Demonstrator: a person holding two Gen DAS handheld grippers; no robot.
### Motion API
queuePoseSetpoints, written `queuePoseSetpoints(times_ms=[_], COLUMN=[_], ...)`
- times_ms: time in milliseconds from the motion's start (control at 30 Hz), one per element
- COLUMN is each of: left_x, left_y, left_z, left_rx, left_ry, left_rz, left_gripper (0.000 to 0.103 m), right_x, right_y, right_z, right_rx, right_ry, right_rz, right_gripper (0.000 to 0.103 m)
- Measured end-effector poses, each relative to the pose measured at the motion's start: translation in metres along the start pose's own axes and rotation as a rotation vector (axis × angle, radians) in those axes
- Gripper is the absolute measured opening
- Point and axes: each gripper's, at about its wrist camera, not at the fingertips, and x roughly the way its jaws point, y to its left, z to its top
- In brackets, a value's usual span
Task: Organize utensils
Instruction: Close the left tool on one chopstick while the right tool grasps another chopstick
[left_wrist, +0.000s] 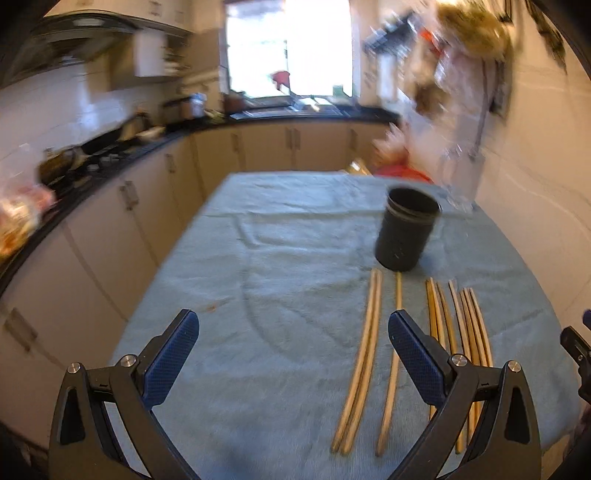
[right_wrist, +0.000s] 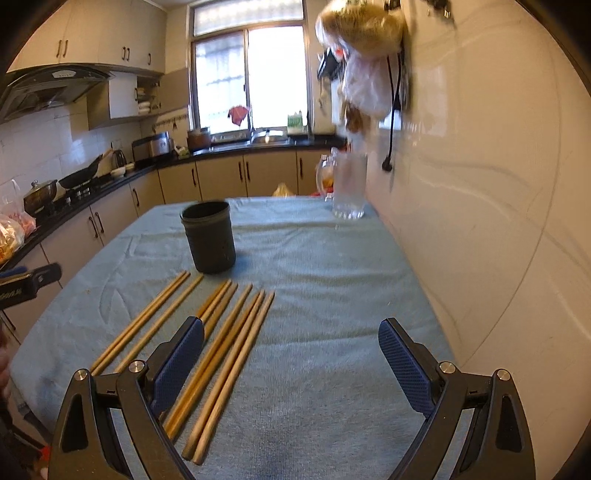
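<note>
Several wooden chopsticks (right_wrist: 221, 354) lie side by side on the blue cloth-covered table (right_wrist: 314, 295); they also show in the left wrist view (left_wrist: 364, 358). A dark round holder cup (right_wrist: 209, 236) stands upright just beyond their far tips, also in the left wrist view (left_wrist: 406, 229). My left gripper (left_wrist: 293, 325) is open and empty above the cloth, left of most chopsticks. My right gripper (right_wrist: 291, 332) is open and empty, its left finger (right_wrist: 177, 365) over the chopsticks.
A clear glass jug (right_wrist: 347, 184) stands at the table's far right corner by the white wall (right_wrist: 480, 184). Kitchen counters (right_wrist: 92, 192) with pots run along the left. Bags hang on the wall above the jug.
</note>
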Motion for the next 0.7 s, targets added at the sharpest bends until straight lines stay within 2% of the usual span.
queuePoseSetpoints(times_ms=[67,233,267,333,400,467,700], left_x=[0.025,0.073,0.082,0.100,0.115,0.126,0.126], left_y=[-0.008,-0.033,-0.036,-0.042,-0.045,-0.046,-0.040], left_z=[0.006,0.010,0.010,0.007,0.004,0.001,0.001], left_rx=[0.037,0.127,0.139,0.159,0.169,0.167,0.129], left_ry=[0.045,0.137,0.160,0.206,0.244,0.267,0.260], left_rz=[-0.046,-0.124,-0.139,-0.149,-0.164,-0.174,-0.265], left_gripper=[0.098,0.070,0.067,0.052,0.044,0.041,0.040], right_x=[0.016,0.059,0.070,0.085,0.095,0.100,0.112], right_y=[0.000,0.001,0.000,0.001,0.000,0.001,0.000], right_z=[-0.003,-0.008,-0.008,-0.011,-0.012,-0.013,-0.017], right_rx=[0.004,0.013,0.022,0.042,0.048,0.049,0.063], right_ry=[0.044,0.174,0.207,0.246,0.263,0.274,0.301], right_rz=[0.022,0.110,0.125,0.141,0.143,0.138,0.131], right_gripper=[0.090,0.067,0.066,0.066,0.066,0.066,0.066])
